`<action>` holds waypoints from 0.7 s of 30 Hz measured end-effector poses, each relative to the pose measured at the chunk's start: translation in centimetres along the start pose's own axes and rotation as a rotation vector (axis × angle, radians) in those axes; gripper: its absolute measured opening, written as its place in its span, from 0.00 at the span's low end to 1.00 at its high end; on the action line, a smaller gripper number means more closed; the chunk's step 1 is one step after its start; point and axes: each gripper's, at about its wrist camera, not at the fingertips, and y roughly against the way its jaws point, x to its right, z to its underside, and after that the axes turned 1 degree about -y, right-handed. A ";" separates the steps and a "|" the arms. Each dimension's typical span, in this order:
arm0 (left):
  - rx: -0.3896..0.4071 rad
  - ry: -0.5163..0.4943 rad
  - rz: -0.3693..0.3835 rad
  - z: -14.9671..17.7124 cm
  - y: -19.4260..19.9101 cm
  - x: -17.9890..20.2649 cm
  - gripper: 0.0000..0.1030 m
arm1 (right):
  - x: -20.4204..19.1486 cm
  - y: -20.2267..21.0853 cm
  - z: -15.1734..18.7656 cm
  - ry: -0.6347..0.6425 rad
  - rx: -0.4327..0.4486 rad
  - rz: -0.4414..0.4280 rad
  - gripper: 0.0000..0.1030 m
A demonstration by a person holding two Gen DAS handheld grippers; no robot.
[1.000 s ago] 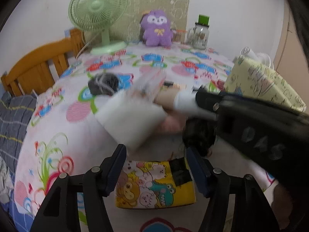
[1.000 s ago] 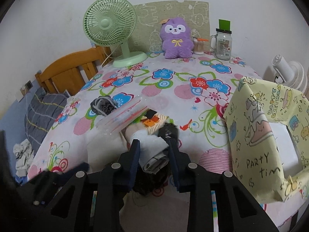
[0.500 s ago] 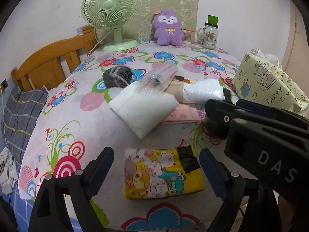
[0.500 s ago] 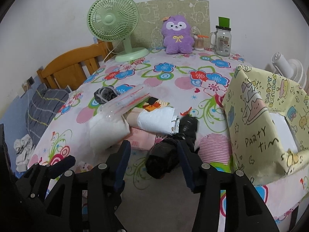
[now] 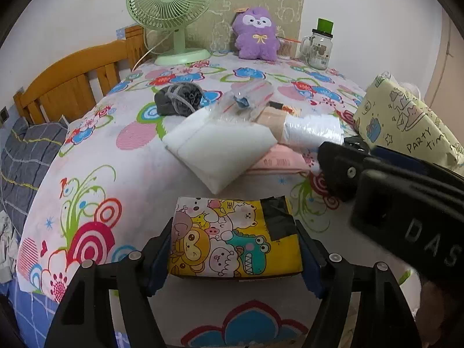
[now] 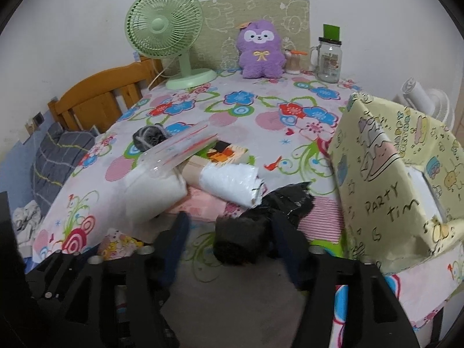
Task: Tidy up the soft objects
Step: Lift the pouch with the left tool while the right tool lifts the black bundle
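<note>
- Floral tablecloth (image 5: 121,159) covers the table; fan (image 5: 171,14), purple plush (image 5: 256,36) and jar (image 5: 319,47) are parked at 12 o'clock, out of your work zone.
- Soft stuff is heaped mid-table: white folded pad (image 5: 220,152), clear zip bag (image 5: 249,98) lying on its far edge, white roll (image 6: 232,182) against it, pink pack (image 5: 278,161) underneath.
- Your left gripper (image 5: 235,258) has its jaws spread wide on either side of the cartoon pouch (image 5: 232,237). Pads sit at its side edges, no visible squeeze, so call it a straddle, not a grip. Pouch lies flat at 6 o'clock, near the table edge.
- Your right gripper (image 6: 229,240) is also spread apart, with the black bundle (image 6: 261,220) between the fingers and leaning on the right one, not pinched. Blurred, so can't confirm contact.
- Yellow party box (image 6: 400,179) sits at 3 o'clock, opening toward the heap; likely the drop target.
- Grey knot of cloth (image 5: 178,98) at 11 o'clock, untouched.
</note>
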 end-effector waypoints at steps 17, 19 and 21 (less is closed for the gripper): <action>0.014 -0.014 0.001 -1.2 -0.6 0.6 0.73 | 1.6 -2.4 0.5 -0.044 -0.090 0.051 0.43; 0.024 -0.015 0.002 -1.4 -0.3 0.8 0.73 | 1.8 -1.9 0.4 -0.049 -0.077 0.052 0.43; 0.037 -0.016 0.005 -1.6 0.2 1.0 0.73 | 2.0 -1.2 0.3 -0.055 -0.062 0.051 0.43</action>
